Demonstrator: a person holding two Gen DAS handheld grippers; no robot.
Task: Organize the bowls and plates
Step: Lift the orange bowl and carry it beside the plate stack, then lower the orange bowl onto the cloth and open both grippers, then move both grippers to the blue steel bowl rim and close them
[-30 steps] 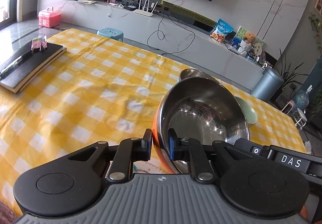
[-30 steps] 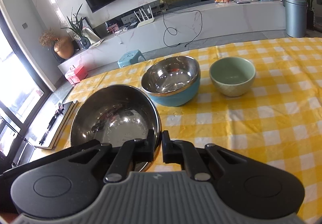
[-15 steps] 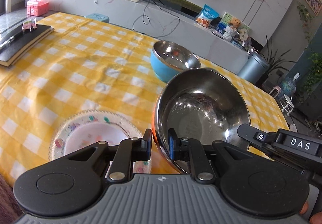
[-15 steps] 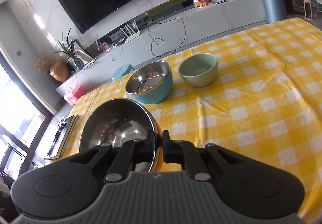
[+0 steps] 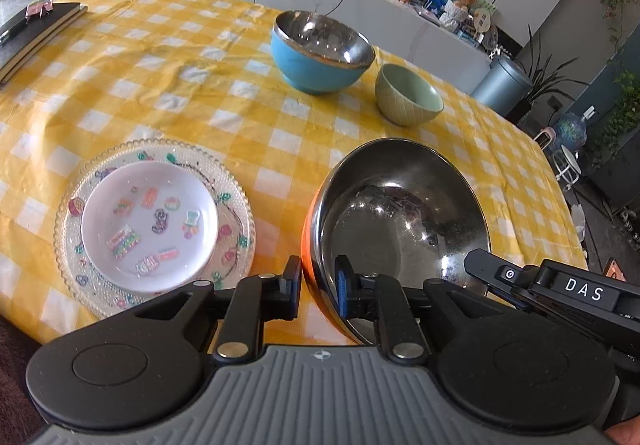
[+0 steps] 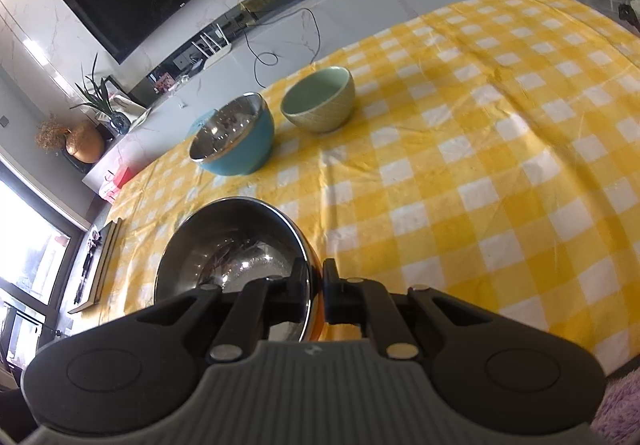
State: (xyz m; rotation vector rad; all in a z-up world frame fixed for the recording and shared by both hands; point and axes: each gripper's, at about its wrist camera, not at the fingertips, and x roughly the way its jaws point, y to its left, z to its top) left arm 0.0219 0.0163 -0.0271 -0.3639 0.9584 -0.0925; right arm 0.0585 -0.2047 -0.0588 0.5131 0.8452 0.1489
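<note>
Both grippers are clamping the same orange-skinned steel bowl (image 5: 400, 221) by its rim, on opposite sides: the left gripper (image 5: 318, 287) is pinching the near-left edge w/ one finger outside the orange wall and one inside the steel, and the right gripper (image 6: 316, 291) is doing likewise on the other side. The bowl is being held over the near part of the yellow checked tablecloth (image 5: 168, 85), tilted so its mouth is facing up and toward the left cam; can't tell whether its base is touching the cloth. It's round, so no real long axis, only the opening direction. Step in hand, as I read it: carrying this bowl to group it w/ the others. The blue bowl (image 5: 322, 55) and green bowl (image 5: 408, 99) are sitting upright just beside each other further back, while the small white dish (image 5: 150, 225) is lying on the clear patterned plate (image 5: 236, 205) to the left, already stacked. The next move prob. calls for levelling the bowl, taking it toward the blue bowl, and keeping both grips even so the rim isn't twisting; since the orange bowl looks larger, nesting order needs thought, maybe setting it down first & putting the smaller ones inside.
</note>
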